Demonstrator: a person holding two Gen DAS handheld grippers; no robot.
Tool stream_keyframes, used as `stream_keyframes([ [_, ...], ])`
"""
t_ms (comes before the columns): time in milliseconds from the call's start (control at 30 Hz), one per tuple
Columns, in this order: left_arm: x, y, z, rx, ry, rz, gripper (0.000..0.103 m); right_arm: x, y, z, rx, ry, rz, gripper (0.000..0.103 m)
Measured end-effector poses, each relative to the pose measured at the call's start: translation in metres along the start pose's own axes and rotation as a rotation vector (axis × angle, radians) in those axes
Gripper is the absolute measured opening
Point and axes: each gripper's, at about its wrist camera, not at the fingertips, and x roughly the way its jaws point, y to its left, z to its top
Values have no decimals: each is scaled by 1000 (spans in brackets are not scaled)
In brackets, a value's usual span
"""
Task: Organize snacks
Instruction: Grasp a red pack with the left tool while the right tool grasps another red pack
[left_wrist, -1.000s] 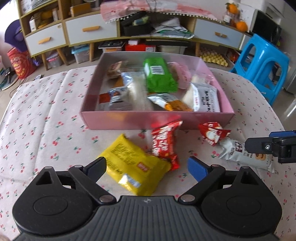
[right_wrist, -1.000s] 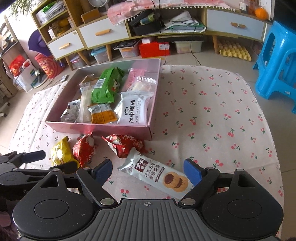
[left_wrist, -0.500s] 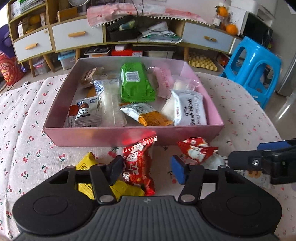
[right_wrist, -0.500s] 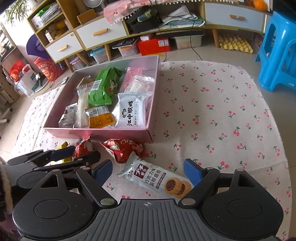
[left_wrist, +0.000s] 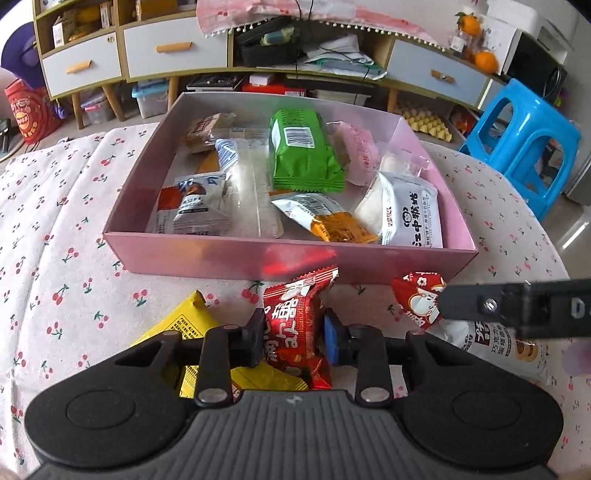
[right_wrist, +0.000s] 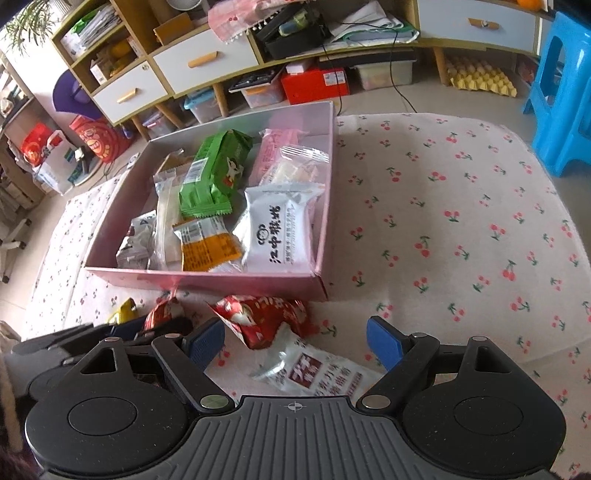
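The left tool (left_wrist: 293, 341) is closing on the red snack packet (left_wrist: 295, 328), its pads against the packet's sides where it lies on the cherry-print bench (left_wrist: 55, 266), just in front of the pink box (left_wrist: 288, 258) and partly over a yellow packet (left_wrist: 184, 325). The right tool (right_wrist: 295, 341) hangs spread apart and empty over the white biscuit packet (right_wrist: 317, 373) (another red packet (right_wrist: 266, 317) overlaps it). The pinch looks best kept mid-packet, then lifted straight up over the box wall without dragging the yellow one.
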Motion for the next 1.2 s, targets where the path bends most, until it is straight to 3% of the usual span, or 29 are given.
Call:
stream_keyframes([
  [400,-12,14,-4,-14,18,5,29,22,19,5,-29,6,-14,81],
  [500,-12,15,-4,-13,18,5,29,25,24,5,-38,1,-10,74],
  [633,-15,18,-5,-14,17,5,29,28,31,5,-57,2,-12,53],
  [700,-16,20,-6,-14,16,3,29,29,34,3,-74,2,-21,51],
  [833,-20,23,-6,-30,17,-18,29,25,39,-2,-128,-12,-38,38],
  [1200,-44,40,0,-110,-44,-98,29,-11,21,3,34,-25,92,37],
])
